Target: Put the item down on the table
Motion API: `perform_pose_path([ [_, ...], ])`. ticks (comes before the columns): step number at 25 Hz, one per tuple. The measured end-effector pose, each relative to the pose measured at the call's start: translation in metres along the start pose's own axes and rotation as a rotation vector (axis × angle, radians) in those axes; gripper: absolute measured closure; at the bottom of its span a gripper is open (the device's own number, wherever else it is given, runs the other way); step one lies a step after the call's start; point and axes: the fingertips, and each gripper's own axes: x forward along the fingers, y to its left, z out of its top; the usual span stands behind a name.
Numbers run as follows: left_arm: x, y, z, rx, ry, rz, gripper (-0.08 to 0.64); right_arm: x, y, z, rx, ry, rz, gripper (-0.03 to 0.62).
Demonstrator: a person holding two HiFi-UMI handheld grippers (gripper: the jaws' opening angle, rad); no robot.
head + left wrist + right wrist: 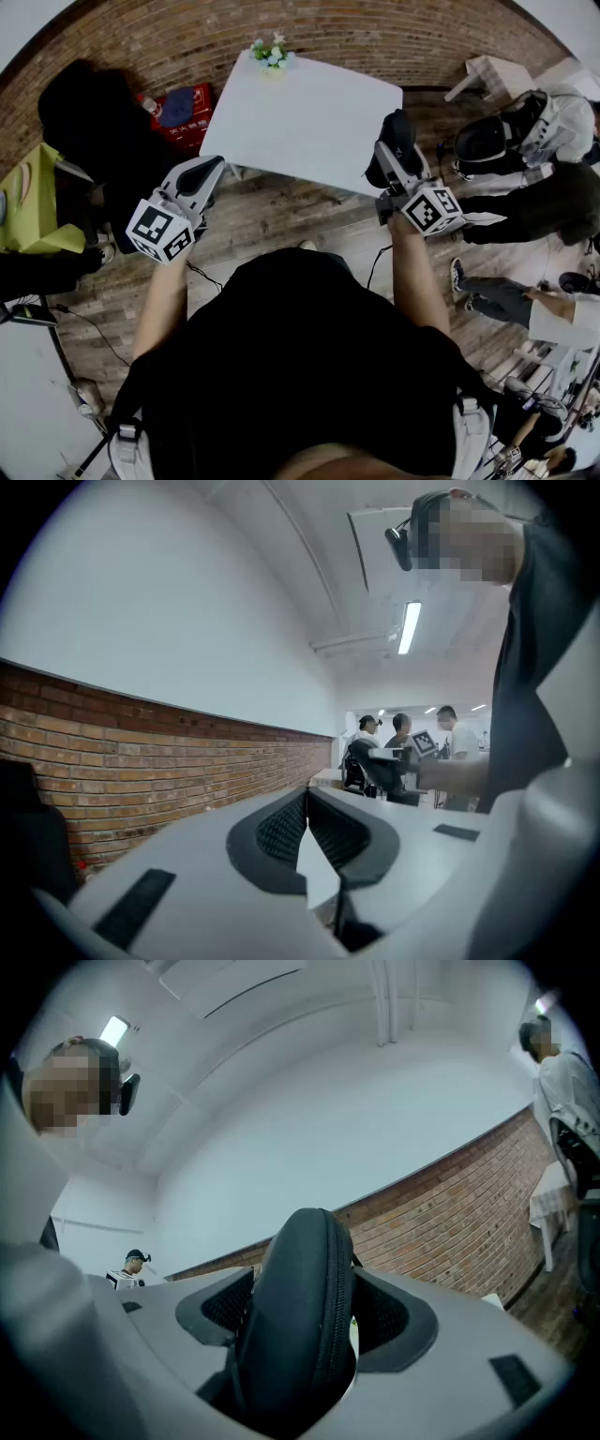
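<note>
A black, rounded case with a zipper seam around its rim is standing on edge, clamped between the pads of the right tool, and is being held up at the right edge of the white counter.

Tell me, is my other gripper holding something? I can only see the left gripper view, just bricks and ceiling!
Observer: Yes. Your right gripper is clamped on a black zippered case.
Operator: Where's a table to put it on?
Observer: A white table is right in front of you. The head view shows the case over its right edge.
Operator: Is anything on it?
Observer: A small bunch of flowers sits at its far edge.
</note>
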Motion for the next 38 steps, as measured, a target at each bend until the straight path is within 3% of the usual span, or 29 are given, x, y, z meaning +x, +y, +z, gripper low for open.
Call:
perform_pose_path([
  [10, -0.010, 0.002, -0.003, 0.009, -0.013, 0.008, 0.547, 0.004, 0.013, 0.006, -0.043, 0.015, 0.002, 0.253],
  [25, -0.014, 0.007, -0.011, -0.004, -0.004, -0.004, 0.547, 0.009, 0.013, -0.002, 0.002, 0.025, -0.017, 0.258],
  [38, -0.005, 0.035, -0.020, -0.017, 0.024, 0.021, 0.547, 0.046, 0.002, -0.008, -0.001, 0.046, 0.011, 0.265],
])
